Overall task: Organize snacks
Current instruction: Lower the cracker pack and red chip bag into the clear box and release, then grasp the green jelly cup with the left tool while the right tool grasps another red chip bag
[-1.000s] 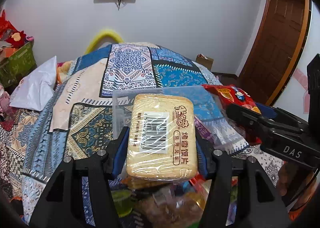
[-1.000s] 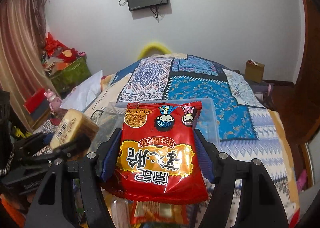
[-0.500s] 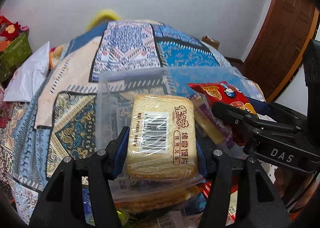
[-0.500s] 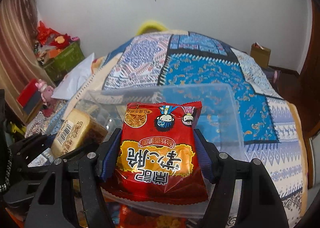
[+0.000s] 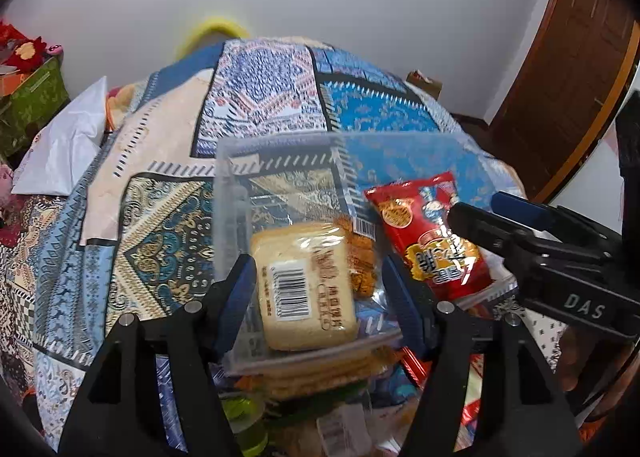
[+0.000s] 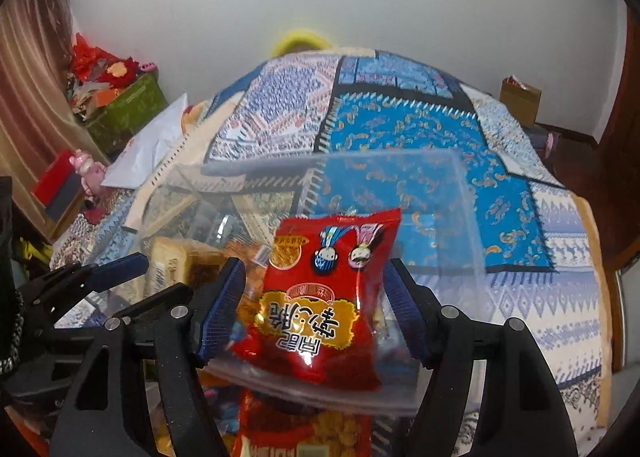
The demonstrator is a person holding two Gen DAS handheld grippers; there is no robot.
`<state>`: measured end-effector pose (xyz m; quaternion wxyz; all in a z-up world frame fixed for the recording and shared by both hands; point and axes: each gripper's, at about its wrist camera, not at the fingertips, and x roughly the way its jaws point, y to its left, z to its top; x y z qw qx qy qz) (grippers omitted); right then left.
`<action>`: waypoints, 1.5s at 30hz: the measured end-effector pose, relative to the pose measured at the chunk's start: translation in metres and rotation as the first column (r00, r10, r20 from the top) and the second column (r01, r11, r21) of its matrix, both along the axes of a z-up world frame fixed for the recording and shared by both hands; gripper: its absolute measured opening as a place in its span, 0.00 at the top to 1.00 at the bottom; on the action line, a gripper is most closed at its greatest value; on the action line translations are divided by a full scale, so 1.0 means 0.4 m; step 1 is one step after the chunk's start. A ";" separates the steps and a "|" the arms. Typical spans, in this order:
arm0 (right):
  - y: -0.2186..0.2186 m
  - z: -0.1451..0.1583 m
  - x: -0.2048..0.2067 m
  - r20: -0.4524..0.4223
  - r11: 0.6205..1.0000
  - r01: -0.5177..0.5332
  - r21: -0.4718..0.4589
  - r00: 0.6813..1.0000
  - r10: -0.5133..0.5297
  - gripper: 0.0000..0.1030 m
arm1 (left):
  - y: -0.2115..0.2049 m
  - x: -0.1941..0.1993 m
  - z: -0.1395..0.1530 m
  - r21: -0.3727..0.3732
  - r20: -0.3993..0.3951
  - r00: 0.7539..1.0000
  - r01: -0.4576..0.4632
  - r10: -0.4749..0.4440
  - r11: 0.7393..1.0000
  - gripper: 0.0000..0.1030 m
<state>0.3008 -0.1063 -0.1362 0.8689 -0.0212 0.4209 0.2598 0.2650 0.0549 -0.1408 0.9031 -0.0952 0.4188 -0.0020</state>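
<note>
A clear plastic bin (image 5: 234,185) (image 6: 460,193) stands on the patterned bed. My left gripper (image 5: 318,297) is open over the bin's near edge; the tan biscuit pack (image 5: 306,291) lies loose between its spread fingers, inside the bin. My right gripper (image 6: 314,305) is open too, and the red snack bag (image 6: 328,297) sits between its fingers in the bin without touching the pads. The red bag (image 5: 428,233) and the right gripper (image 5: 532,241) show at the right of the left wrist view. The left gripper (image 6: 100,277) shows at the left of the right wrist view.
More snack packets (image 5: 320,377) lie piled in front of the bin, with another red packet (image 6: 304,429) below it. A white pillow (image 5: 68,145) and a green box (image 6: 124,113) are at the left. A wooden door (image 5: 568,69) is at the right.
Both grippers moved forward and down over the bin, then opened. The biscuit pack and the red bag have dropped from the fingers into the bin.
</note>
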 end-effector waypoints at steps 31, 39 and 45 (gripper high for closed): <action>-0.101 -0.015 -0.240 0.035 0.996 0.013 -0.083 0.999 -0.011 0.27 | 0.085 -0.287 -0.047 0.061 -0.072 0.996 -0.053 0.057 0.997 0.31; -0.081 -0.107 -0.203 -0.072 0.996 0.006 -0.091 0.997 -0.012 0.27 | 0.090 -0.252 -0.134 0.055 -0.124 0.990 -0.054 0.060 0.997 0.31; -0.065 -0.145 -0.176 -0.132 0.999 -0.013 -0.053 0.991 0.006 0.27 | 0.110 -0.223 -0.157 0.025 -0.126 0.989 -0.072 0.075 0.997 0.31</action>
